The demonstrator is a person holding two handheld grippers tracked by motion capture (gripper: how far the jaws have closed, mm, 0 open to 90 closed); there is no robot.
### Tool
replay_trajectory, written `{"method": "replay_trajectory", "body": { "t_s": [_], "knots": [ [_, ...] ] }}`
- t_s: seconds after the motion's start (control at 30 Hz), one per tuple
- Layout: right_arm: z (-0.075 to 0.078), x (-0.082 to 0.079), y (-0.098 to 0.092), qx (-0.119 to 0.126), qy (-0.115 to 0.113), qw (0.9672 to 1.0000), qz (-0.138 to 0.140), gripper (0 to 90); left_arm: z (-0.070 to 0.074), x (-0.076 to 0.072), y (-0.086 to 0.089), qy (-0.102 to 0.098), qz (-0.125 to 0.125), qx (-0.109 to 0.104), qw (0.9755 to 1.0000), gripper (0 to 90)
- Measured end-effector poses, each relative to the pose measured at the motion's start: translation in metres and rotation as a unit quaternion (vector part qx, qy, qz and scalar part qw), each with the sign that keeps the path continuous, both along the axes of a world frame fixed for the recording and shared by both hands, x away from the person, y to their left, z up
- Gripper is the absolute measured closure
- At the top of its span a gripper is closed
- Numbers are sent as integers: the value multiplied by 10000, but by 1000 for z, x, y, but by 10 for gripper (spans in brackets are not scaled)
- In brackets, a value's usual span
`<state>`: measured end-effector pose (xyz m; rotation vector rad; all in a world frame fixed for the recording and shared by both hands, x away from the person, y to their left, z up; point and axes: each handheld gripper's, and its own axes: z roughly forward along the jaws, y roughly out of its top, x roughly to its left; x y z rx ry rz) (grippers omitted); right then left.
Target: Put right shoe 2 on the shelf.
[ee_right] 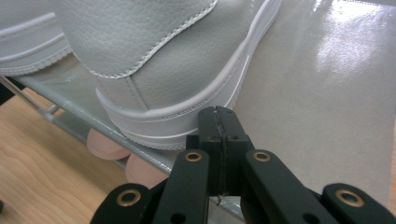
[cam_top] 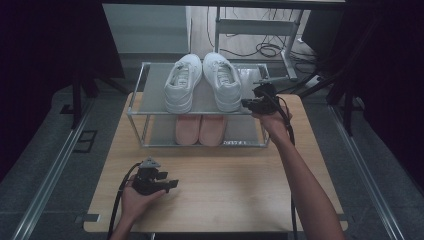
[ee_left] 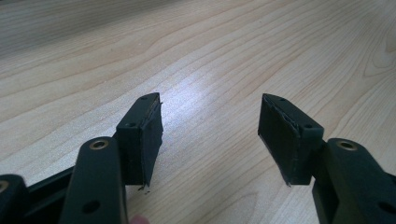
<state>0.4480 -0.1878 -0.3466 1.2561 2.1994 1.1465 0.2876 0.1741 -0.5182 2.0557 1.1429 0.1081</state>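
Two white sneakers stand side by side on the top shelf of a small metal shoe rack, toes pointing away. A pair of pink slippers lies on the lower shelf. My right gripper is at the front right of the top shelf, beside the heel of the right sneaker. Its jaws are pressed together with nothing between them, the right gripper tips close against the sole's edge. My left gripper rests low over the wooden table, and the left gripper stands open and empty.
The rack sits at the far middle of the table. Its grey shelf sheet is bare to the right of the sneaker. Cables and metal frame legs lie on the floor behind. Rails run along both sides of the table.
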Motion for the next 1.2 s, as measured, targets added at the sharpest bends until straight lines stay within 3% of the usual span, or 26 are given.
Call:
{"method": "replay_trajectory", "body": {
  "t_s": [0.5, 0.8, 1.2],
  "knots": [
    [0, -3, 8, 258, -5, 9995, 187, 900, -1, 0, -1, 11, -9, 10, 10000, 403],
    [0, -9, 39, 286, 17, 9976, 638, 900, 0, 0, 1, -11, -1, -11, 10000, 403],
    [-2, -11, 65, 259, -2, 9959, 862, 899, 0, 0, 2, 2, 11, -22, 10000, 403]
  ]
}}
